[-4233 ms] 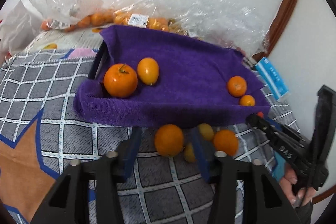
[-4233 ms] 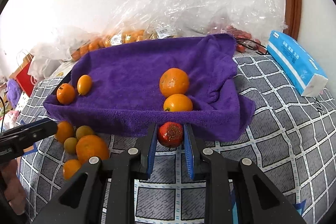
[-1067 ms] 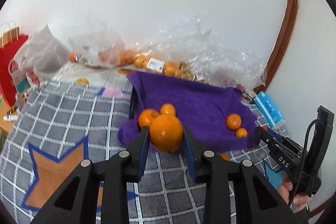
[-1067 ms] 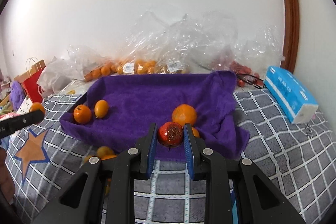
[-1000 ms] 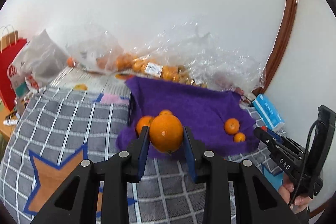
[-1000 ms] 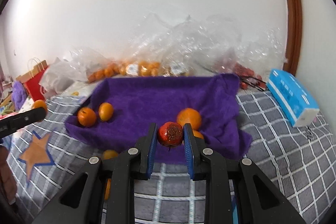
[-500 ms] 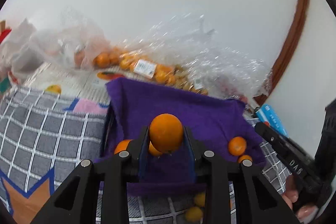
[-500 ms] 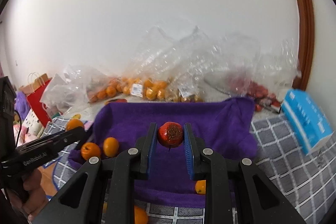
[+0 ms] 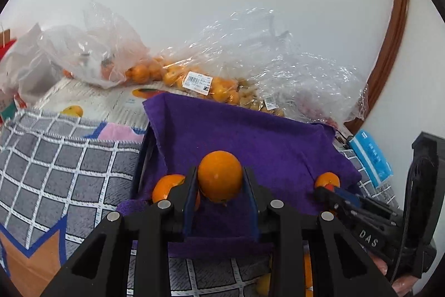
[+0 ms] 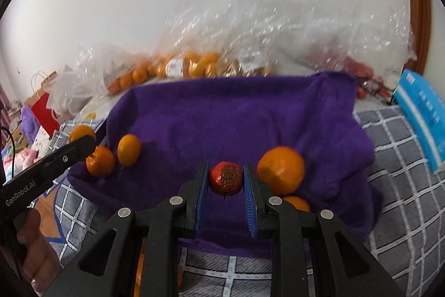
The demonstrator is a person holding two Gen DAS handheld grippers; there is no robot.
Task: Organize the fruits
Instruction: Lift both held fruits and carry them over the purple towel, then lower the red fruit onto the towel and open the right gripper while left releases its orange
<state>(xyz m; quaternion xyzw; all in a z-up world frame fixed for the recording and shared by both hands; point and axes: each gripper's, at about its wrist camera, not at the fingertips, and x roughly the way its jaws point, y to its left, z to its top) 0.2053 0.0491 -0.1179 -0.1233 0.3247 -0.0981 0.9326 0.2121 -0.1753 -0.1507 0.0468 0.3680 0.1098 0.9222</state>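
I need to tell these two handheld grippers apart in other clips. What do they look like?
Both are black, with angular arms joined by silver rivets and flat blue pads on the fingers. The left gripper carries white "GenRobot.AI" lettering on its side. The right gripper shows white "DAS" lettering and a black cable at its rear block. No sleeves are visible.

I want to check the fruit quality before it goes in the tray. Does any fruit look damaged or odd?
Yes. The small red fruit clamped in the right gripper has a rough, dark brown patch on the side facing the camera, like a scab or rot. The orange in the left gripper looks smooth and sound.
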